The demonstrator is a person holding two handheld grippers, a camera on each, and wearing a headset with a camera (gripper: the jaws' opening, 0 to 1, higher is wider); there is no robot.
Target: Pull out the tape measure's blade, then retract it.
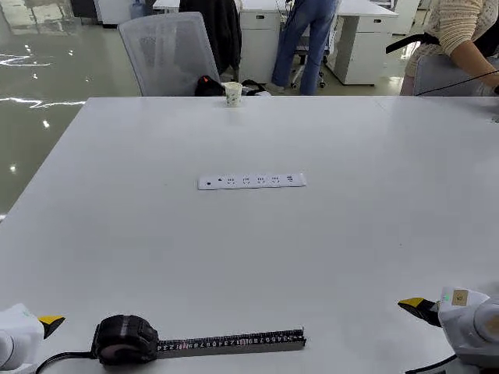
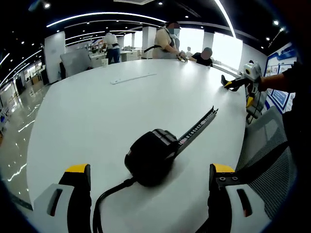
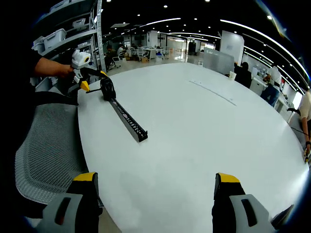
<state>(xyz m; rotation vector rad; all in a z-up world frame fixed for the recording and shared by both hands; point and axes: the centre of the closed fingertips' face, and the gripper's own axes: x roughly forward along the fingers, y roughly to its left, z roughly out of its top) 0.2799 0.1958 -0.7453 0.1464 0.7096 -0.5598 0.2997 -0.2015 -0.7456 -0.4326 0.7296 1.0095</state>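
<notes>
Down on smooth table [image 1: 351, 257], rounded black tape measure [image 1: 125, 340], flat blade [image 1: 234, 340]

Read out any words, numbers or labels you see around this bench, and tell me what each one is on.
Nothing can be quoted with certainty.
Tape measure blade: white scale digits, too small to read reliably.
Power strip: dark marks by the sockets, unreadable.
Paper cup: printed pattern, blurred.
Wall poster: blue, its text blurred.

Black rounded tape measure case [image 2: 151, 156]: matt, rubber-like plastic. White flat tabletop [image 1: 257, 257]: smooth, low-sheen finish. Grey office-chair back [image 3: 46, 155]: open woven mesh.
</notes>
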